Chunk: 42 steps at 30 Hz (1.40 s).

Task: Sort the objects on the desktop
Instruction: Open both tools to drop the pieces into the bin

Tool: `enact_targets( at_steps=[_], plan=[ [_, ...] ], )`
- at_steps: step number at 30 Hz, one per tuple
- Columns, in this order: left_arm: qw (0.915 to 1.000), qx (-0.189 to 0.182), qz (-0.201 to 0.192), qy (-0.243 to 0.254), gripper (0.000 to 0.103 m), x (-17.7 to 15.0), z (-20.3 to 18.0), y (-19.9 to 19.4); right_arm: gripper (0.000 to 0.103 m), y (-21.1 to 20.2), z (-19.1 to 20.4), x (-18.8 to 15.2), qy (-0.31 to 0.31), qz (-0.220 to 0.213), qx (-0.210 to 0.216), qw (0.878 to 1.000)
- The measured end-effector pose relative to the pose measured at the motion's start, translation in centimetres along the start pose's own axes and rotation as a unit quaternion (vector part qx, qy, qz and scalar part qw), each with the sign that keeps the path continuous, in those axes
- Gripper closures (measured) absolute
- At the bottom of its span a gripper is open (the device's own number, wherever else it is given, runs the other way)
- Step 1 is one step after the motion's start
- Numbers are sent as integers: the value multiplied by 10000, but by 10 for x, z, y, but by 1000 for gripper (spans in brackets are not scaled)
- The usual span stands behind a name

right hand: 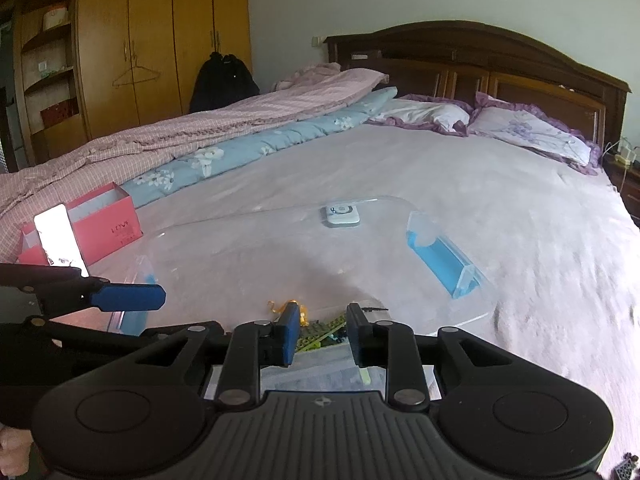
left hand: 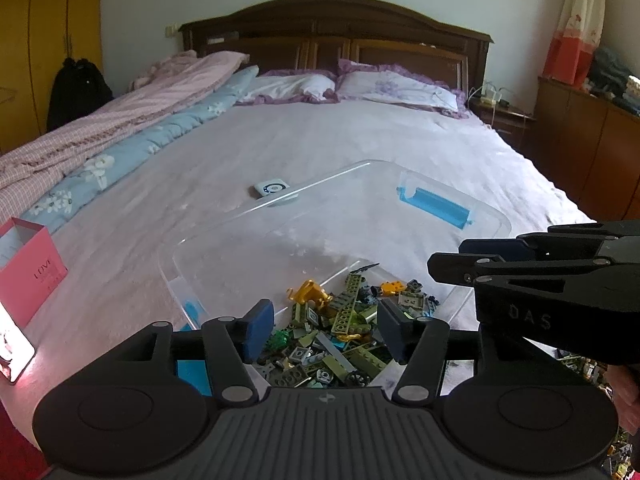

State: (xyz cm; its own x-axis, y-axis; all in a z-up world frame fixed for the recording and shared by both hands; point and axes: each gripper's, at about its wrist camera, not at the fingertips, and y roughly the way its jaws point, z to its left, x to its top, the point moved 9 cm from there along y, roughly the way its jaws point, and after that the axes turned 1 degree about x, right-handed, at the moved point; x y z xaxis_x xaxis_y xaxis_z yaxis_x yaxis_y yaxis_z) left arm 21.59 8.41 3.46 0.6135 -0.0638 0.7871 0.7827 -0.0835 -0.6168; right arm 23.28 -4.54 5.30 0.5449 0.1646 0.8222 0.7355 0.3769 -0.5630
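A clear plastic bin [left hand: 496,220] with blue latch handles [left hand: 434,204] lies on the bed and holds a heap of small toy bricks [left hand: 340,340], green, grey and yellow. My left gripper [left hand: 324,332] is open and empty, its blue pads on either side of the heap above it. My right gripper [right hand: 322,334] is open and empty over the bin's near edge; it also shows in the left wrist view [left hand: 460,256] at the right. The bin [right hand: 400,202] and a few bricks [right hand: 320,332] show in the right wrist view.
A small white and blue device [left hand: 272,189] lies on the sheet beyond the bin. A pink box [left hand: 28,268] and a lit phone [right hand: 60,240] stand at the left. Folded quilts [left hand: 120,128], pillows [left hand: 396,88] and a wooden headboard [left hand: 340,28] are behind.
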Motion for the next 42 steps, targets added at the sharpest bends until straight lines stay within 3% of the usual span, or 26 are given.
enact_targets(
  at_steps=[10, 22, 27, 37, 42],
  plan=[
    [10000, 32, 17, -32, 40, -2, -8, -10, 70, -17, -7, -11, 135, 12, -39, 9999],
    [9998, 117, 78, -150, 24, -11, -14, -28, 59, -32, -15, -28, 356, 85, -92, 9993],
    [9995, 140, 203, -204, 15, -21, -18, -36, 50, -39, -19, -39, 534, 204, -147, 9983],
    [9991, 221, 328, -135, 9, -32, -28, -44, 45, -57, -25, -59, 660, 305, -278, 9970],
    [9989, 350, 301, -117, 0, -32, -28, -46, 44, -62, -28, -61, 700, 270, -304, 9967]
  ],
)
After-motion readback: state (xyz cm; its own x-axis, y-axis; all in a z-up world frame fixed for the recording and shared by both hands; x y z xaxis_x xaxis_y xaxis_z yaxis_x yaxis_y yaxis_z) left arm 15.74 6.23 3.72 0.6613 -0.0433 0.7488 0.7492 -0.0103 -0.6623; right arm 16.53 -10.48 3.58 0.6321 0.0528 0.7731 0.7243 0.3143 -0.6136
